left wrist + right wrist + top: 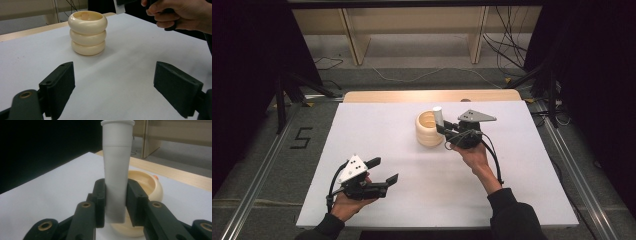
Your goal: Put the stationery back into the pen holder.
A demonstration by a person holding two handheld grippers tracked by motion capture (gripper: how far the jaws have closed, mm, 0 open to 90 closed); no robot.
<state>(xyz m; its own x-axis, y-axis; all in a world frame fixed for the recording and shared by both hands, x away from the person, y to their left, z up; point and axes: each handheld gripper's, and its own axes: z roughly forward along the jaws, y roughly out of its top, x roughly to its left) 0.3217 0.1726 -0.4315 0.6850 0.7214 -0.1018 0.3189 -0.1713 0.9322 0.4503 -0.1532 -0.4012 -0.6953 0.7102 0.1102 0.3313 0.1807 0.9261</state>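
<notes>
A cream holder shaped like three stacked rings stands upright near the middle of the white table; I also see the holder from the left gripper view. My right gripper is shut on a white tube, held upright just right of the holder's rim. In the right gripper view the tube sits squeezed between the two black pads, with the holder behind and below it. My left gripper rests open near the front left of the table, nothing between its fingers.
The white table board ends in a wooden strip at the far edge. Dark curtains flank both sides. Cables and wooden furniture legs lie on the floor beyond. A small orange object shows behind the holder.
</notes>
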